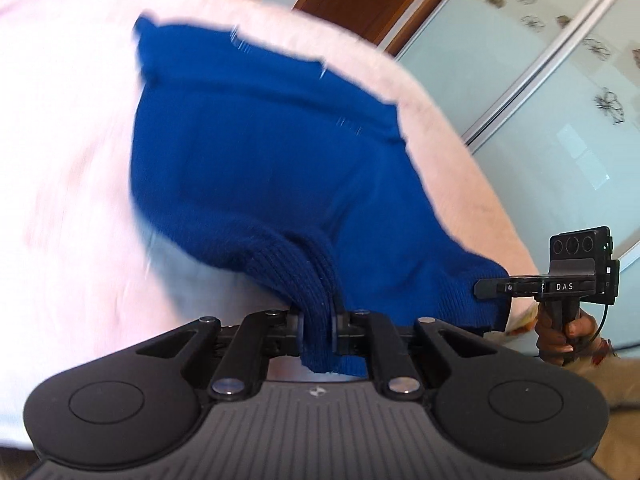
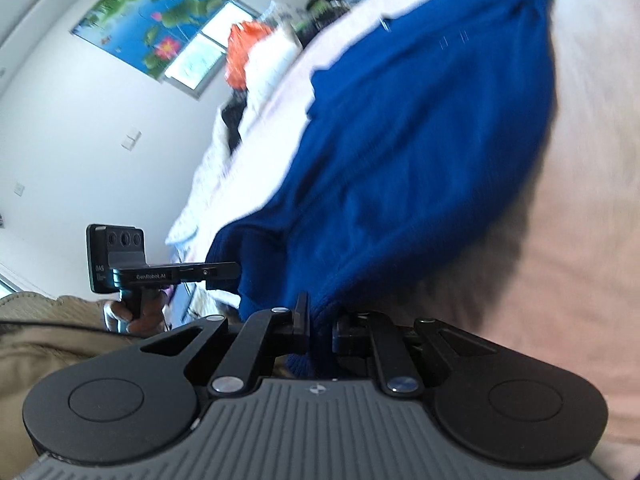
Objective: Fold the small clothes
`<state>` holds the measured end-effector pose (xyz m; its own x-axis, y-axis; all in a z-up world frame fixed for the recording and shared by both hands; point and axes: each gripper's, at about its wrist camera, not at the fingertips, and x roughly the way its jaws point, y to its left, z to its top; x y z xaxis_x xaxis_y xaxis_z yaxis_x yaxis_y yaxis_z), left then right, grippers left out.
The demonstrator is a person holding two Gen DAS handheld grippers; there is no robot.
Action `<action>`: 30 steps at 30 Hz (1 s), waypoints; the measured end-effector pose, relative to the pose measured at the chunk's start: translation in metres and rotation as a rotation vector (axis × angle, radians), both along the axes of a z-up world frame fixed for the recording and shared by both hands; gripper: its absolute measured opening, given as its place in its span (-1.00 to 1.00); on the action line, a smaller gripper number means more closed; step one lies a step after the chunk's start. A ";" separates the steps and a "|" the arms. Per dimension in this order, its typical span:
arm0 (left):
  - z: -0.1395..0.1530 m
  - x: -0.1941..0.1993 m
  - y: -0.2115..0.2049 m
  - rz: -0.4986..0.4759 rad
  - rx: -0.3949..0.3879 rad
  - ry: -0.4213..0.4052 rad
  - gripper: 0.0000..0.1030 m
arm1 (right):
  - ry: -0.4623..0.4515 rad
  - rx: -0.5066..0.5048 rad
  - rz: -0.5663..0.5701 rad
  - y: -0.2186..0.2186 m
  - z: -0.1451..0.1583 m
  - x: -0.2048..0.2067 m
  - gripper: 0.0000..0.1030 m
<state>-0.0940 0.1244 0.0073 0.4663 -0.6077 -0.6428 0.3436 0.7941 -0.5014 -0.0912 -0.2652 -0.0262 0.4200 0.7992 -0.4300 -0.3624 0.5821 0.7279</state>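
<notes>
A blue knitted garment (image 1: pixel 256 168) stretches out over a pale pink bed cover (image 1: pixel 60 160). My left gripper (image 1: pixel 317 324) is shut on its ribbed hem, bunched between the jaws. My right gripper (image 2: pixel 320 328) is shut on another corner of the same garment (image 2: pixel 420 152). Both hold the near edge lifted; the far part lies on the bed. The right gripper also shows in the left wrist view (image 1: pixel 486 289) at the garment's right corner, and the left gripper shows in the right wrist view (image 2: pixel 234 270). Both views are motion-blurred.
Frosted sliding wardrobe doors (image 1: pixel 560 100) stand beyond the bed's right side. In the right wrist view, a pile of clothes with an orange item (image 2: pixel 244 56) lies at the bed's far end, under a lotus picture (image 2: pixel 148 16) on the white wall.
</notes>
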 end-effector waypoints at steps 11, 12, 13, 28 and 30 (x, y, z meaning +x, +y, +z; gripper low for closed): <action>0.035 0.062 -0.016 0.093 0.006 -0.170 -0.79 | -0.163 0.034 -0.103 -0.012 0.038 0.055 -0.73; 0.037 0.067 -0.018 0.101 0.010 -0.183 -0.79 | -0.174 0.031 -0.114 -0.013 0.041 0.063 -0.73; 0.039 0.072 -0.021 0.111 0.023 -0.200 -0.79 | -0.180 0.028 -0.131 -0.015 0.043 0.072 -0.73; -0.001 0.127 -0.047 0.238 0.236 -0.174 -0.79 | -0.015 -0.120 -0.319 -0.011 -0.024 0.160 -0.64; -0.004 0.128 -0.047 0.237 0.238 -0.176 -0.79 | -0.010 -0.101 -0.302 -0.010 -0.028 0.158 -0.51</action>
<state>0.0344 0.0775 0.0037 0.6918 -0.3130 -0.6507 0.2006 0.9490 -0.2433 0.0672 -0.2753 -0.0543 0.6365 0.5910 -0.4955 -0.1690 0.7338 0.6580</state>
